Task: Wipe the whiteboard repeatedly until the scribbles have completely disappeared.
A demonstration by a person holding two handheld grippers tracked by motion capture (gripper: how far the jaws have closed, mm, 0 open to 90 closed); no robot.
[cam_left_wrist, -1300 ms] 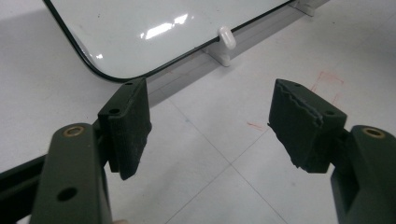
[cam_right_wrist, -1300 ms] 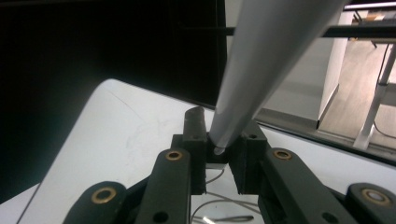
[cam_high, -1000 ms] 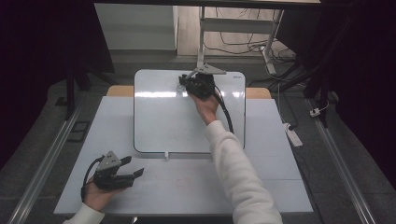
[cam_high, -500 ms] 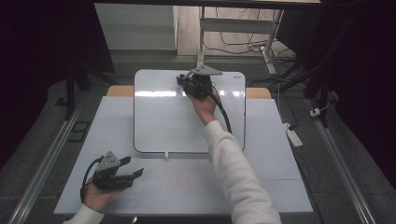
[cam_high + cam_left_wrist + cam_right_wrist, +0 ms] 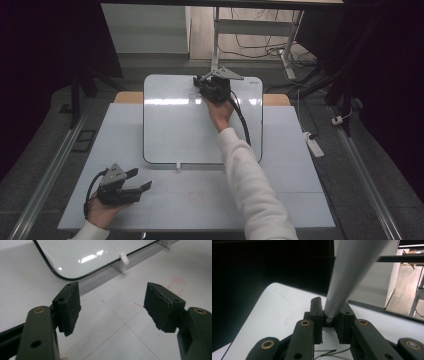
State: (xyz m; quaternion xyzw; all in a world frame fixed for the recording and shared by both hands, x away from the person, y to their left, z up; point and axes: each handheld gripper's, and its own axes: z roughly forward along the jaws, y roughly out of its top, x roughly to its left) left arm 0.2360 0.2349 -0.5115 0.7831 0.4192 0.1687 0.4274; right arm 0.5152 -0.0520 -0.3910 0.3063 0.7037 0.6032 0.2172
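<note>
On the pale table (image 5: 300,200), a whiteboard (image 5: 175,130) lies flat, and everything else is placed against it. Faint dark pen strokes mark its far part, just left of the right gripper (image 5: 212,87); they are too small to read, and no brand or label can be made out. At that far edge a person's right hand (image 5: 220,111), in a white sleeve (image 5: 250,185), holds the right gripper, its jaws pressed onto a pale grey marker (image 5: 352,272) that rises steeply from between them in the right gripper view and blocks much of the room beyond. Thin dark lines show on the board under that gripper. Well apart, off the whiteboard's near left corner, the left hand (image 5: 100,212) rests the left gripper (image 5: 137,180) on the table, jaws spread with nothing between them. Ahead of it in the left gripper view sit a small white clip (image 5: 124,258) at the whiteboard's near edge and faint red marks (image 5: 175,285) on the table.
</note>
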